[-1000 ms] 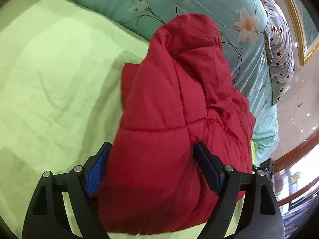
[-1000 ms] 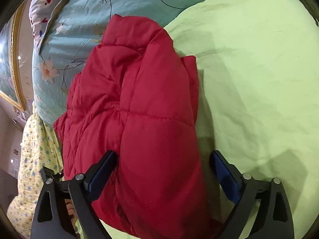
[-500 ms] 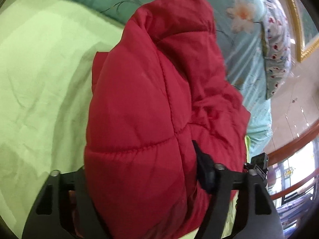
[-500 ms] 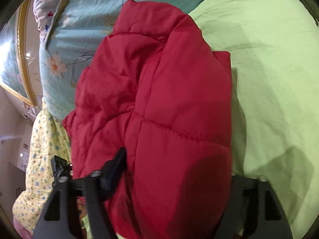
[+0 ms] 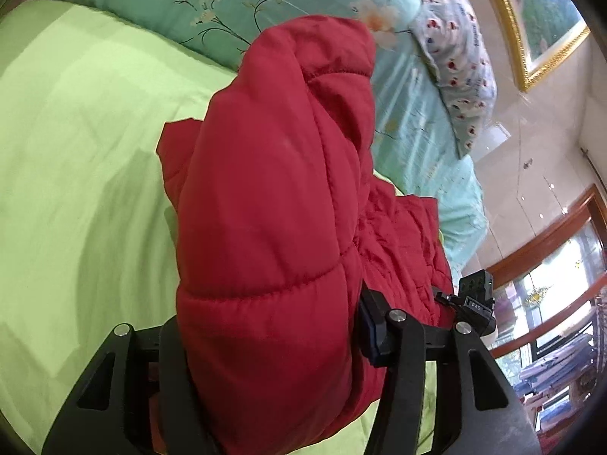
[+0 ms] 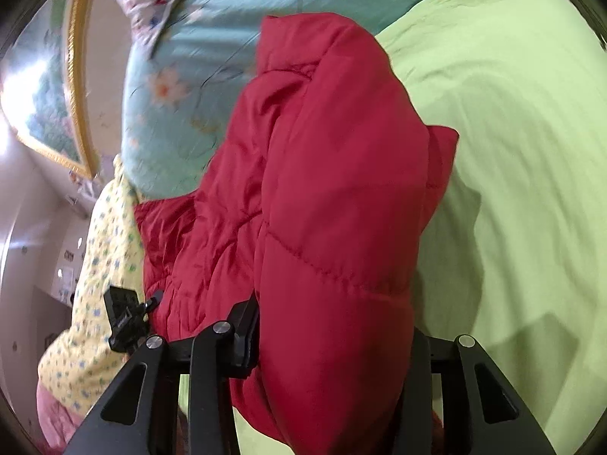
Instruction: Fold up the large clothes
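Observation:
A red puffer jacket (image 5: 273,170), folded into a thick bundle, lies lengthwise on the green sheet (image 5: 76,151). My left gripper (image 5: 269,326) grips its near end; the jaws are closing, and the padding bulges out between them and hides the left finger. In the right wrist view the same jacket (image 6: 334,151) sits between the jaws of my right gripper (image 6: 334,333), which are also closing and squeeze the padding. The bundle's near end is raised off the green sheet (image 6: 531,189). Each view shows a corner of the other gripper beside the jacket.
A teal floral quilt (image 5: 227,7) lies across the far side of the bed, with a spotted pillow (image 5: 463,64) behind it. A gold-framed picture (image 5: 531,19) hangs on the wall. Yellow flowered cloth (image 6: 98,265) lies left of the jacket.
Both grippers went from standing open around the jacket's near end to clamping it. The bundle has lifted and fills more of both views.

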